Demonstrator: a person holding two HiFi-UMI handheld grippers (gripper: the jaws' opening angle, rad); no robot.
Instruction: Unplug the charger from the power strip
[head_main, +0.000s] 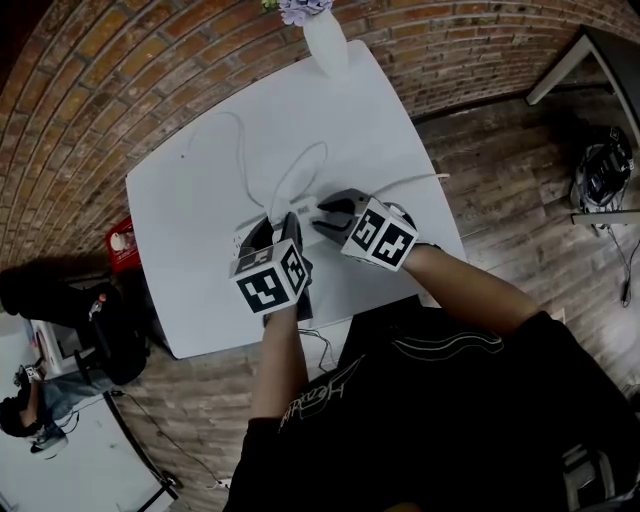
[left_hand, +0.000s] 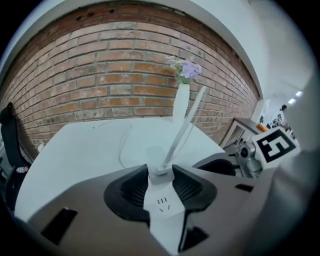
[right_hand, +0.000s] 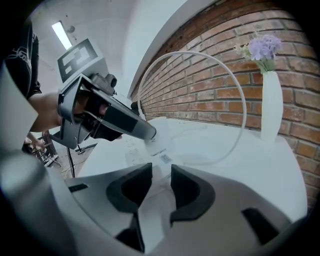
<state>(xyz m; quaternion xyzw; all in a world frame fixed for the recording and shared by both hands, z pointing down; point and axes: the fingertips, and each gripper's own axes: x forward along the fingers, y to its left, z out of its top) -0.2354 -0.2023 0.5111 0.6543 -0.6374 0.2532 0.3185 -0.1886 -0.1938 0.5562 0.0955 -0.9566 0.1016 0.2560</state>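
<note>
nothing legible. white script (head_main: 322, 398) on black shirt (head_main: 450, 430): blurred. small printed label (right_hand: 163, 159) on power strip (left_hand: 161, 202): too small to read.

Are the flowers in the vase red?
No, the flowers in the white vase are purple.

Red brick wall (head_main: 120, 60) runs along the far side, worn wooden floor (head_main: 500, 180) on the right, white table (head_main: 200, 200) in the middle, strip light (right_hand: 61, 35) glowing overhead.
</note>
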